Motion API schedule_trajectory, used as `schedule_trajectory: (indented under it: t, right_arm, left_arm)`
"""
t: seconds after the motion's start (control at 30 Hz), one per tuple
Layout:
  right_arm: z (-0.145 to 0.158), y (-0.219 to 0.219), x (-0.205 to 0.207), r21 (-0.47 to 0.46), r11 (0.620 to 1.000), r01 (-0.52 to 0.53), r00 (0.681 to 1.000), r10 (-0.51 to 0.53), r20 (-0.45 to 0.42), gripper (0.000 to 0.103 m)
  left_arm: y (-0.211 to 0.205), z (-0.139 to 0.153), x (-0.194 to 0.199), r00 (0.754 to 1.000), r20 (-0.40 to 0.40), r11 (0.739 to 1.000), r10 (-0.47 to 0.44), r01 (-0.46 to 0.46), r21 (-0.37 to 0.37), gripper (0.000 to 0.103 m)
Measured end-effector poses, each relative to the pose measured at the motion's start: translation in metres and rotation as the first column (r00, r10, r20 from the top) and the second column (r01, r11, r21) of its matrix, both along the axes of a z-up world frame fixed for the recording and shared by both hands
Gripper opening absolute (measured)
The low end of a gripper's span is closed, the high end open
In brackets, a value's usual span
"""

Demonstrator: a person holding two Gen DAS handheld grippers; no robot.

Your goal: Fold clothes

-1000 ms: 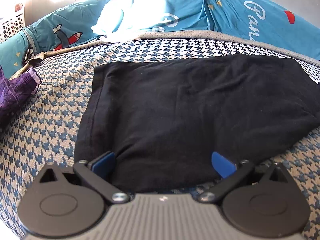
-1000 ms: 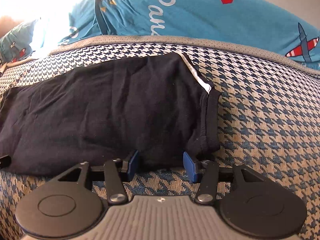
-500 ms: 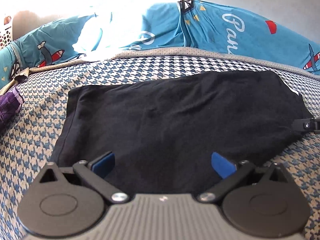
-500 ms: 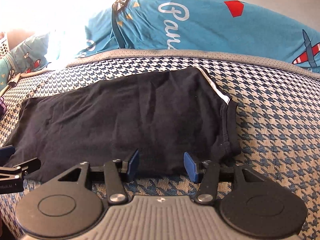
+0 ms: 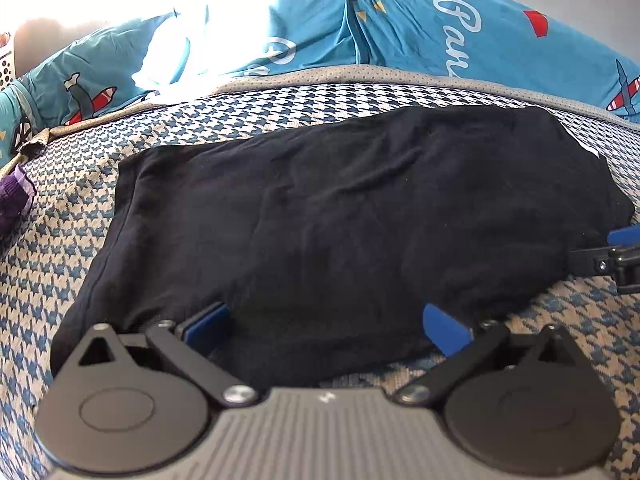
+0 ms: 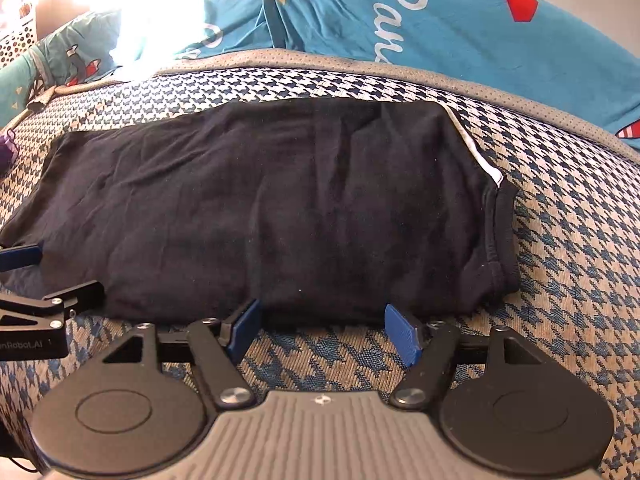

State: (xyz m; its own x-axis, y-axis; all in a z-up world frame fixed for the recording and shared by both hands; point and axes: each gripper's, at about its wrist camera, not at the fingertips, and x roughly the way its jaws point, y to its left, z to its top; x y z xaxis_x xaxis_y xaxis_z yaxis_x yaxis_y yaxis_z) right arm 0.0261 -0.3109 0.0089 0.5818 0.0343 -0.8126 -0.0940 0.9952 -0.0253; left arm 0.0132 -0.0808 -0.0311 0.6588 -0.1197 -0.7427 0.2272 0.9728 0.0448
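Note:
A black garment (image 5: 352,224) lies folded into a long band across the houndstooth bed cover (image 5: 56,248). Its right end shows a white strip (image 6: 476,152) and a ribbed hem. My left gripper (image 5: 326,326) is open, its blue pads straddling the garment's near edge toward the left end. My right gripper (image 6: 324,330) is open too, just in front of the near edge toward the right end, nothing between its pads. Each gripper shows at the side of the other's view: right gripper (image 5: 612,256), left gripper (image 6: 36,280).
Teal pillows (image 6: 420,20) printed with planes and lettering line the far side of the bed. A purple garment (image 5: 14,196) lies at the left edge. A white perforated basket (image 6: 20,38) stands at the far left. Strong glare washes out the upper left.
Both grippers have pulled back slightly and shifted, so the whole garment fits in each view. The right gripper's jaws have opened wider. The garment lies where it was.

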Motion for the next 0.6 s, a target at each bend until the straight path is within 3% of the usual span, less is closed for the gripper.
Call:
schedule_trajectory:
  t: [0.23, 0.37, 0.5, 0.6]
  right_arm:
    - [0.005, -0.006, -0.007, 0.027, 0.999, 0.018, 1.0, -0.017, -0.005, 0.068]
    - [0.015, -0.021, -0.009, 0.073, 0.993, 0.088, 0.996, -0.09, 0.026, 0.068]
    - [0.023, -0.044, -0.011, 0.121, 0.976, 0.178, 0.982, -0.185, 0.043, 0.068]
    - [0.027, -0.065, -0.013, 0.163, 0.956, 0.243, 0.967, -0.253, 0.04, 0.068]
  left_arm:
    - [0.003, 0.004, -0.013, 0.999, 0.007, 0.999, -0.031, 0.031, 0.007, 0.103]
    - [0.014, 0.018, -0.011, 0.995, 0.103, 1.0, 0.0, 0.0, 0.001, 0.103]
    - [0.037, 0.019, 0.006, 0.992, 0.072, 0.994, 0.103, -0.1, -0.041, 0.103]
    - [0.055, 0.007, 0.018, 0.98, 0.028, 0.981, 0.196, -0.195, -0.019, 0.103]
